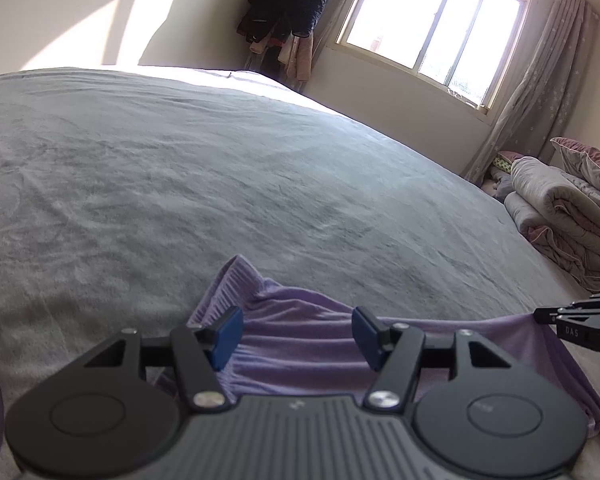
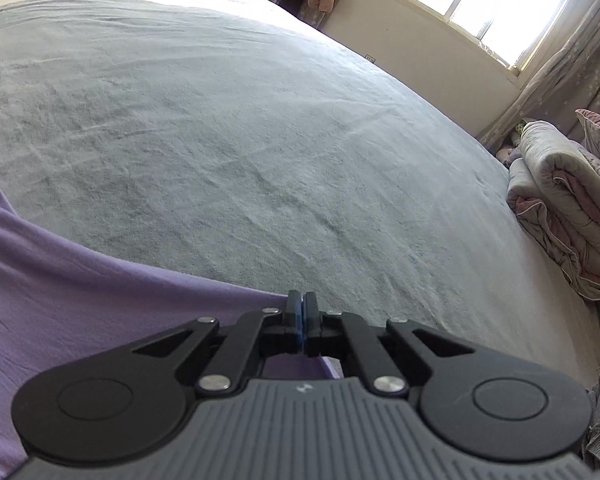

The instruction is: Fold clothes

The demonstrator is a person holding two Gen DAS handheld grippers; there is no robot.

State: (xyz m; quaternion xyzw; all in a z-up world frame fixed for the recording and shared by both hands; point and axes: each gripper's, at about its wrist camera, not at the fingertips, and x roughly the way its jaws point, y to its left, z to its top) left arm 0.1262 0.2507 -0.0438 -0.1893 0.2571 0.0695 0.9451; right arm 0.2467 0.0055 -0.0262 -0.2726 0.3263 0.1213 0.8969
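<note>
Right gripper [image 2: 300, 322] pressed shut on the edge of the purple garment [image 2: 80, 280], blue pads [image 2: 299, 330] together with a thin bit of cloth between them. From the pinch, fabric stretched in a taut line toward the left, then hanging down below the view. Left gripper [image 1: 298, 334] spread wide, holding nothing, blue fingers [image 1: 228, 334] on either side of the gathered ribbed band of the same garment [image 1: 300, 344], just above it; contact with the cloth hard to judge. Right gripper also visible at the right border of the left wrist view [image 1: 580, 320], pulling the purple edge out.

Garment at the near edge of the bed [image 1: 180, 180], part on the grey cover, part apparently over the edge. Rolled quilt [image 2: 568, 208] at the far right corner of the bed, well apart. Window [image 1: 432, 24] and hanging clothes [image 1: 288, 4] behind.

Possible trouble from here: only a narrow pinch on the right, so a stronger pull likely to slip the cloth out. Closing on the bunched band on the left may catch several layers, giving a crooked fold. With one side loose, garment may slide off the near edge.
</note>
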